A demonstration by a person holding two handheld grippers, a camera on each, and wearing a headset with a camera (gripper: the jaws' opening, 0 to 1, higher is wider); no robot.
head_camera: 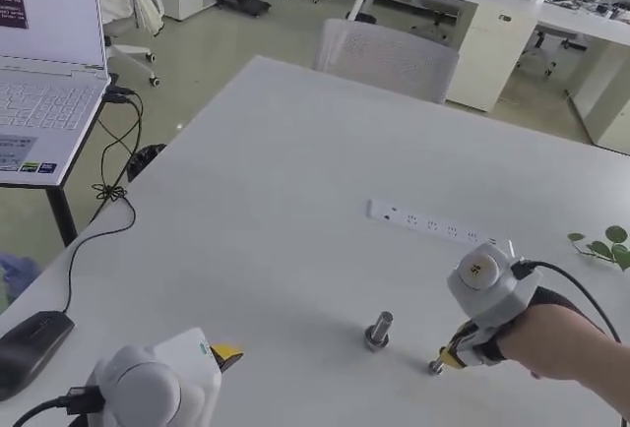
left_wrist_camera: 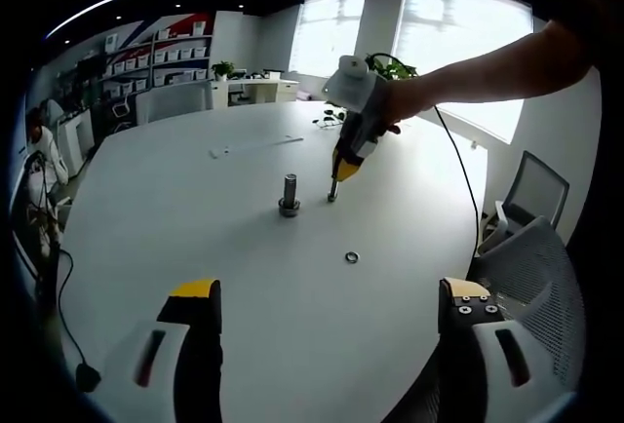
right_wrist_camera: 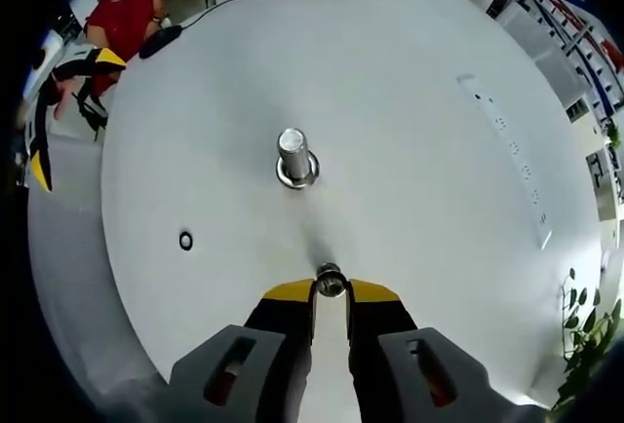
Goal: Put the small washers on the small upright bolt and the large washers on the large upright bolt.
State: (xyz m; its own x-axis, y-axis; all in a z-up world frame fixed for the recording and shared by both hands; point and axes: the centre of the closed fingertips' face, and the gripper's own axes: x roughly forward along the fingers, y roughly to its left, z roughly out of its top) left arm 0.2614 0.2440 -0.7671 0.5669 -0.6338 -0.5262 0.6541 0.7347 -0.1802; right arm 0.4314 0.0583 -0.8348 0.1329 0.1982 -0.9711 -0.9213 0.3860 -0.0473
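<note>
**One washer loose on the table, right gripper at the small bolt**

Nearest, the left gripper [left_wrist_camera: 330, 291] is held over the near part of the white table [head_camera: 276, 171], its jaws spread wide with nothing between them. Just ahead, at 12 o'clock, a single loose washer [left_wrist_camera: 351, 257] lies flat, apart from both bolts; its size cannot be told. Farther on, the right gripper [right_wrist_camera: 331, 291] is set at the small bolt [right_wrist_camera: 330, 279], jaws drawn nearly together with the tips on either side of the bolt's top. Whether a washer is pinched there cannot be told. The large bolt [right_wrist_camera: 295, 160] stands upright nearby, at 11 o'clock from the small one in the right gripper view. The wider collar at its foot may be washers or its own head. Beyond it, at 1 o'clock in the head view, a power strip [head_camera: 428, 222] lies. The task is judged part done at most, since the loose washer is not yet threaded
</note>
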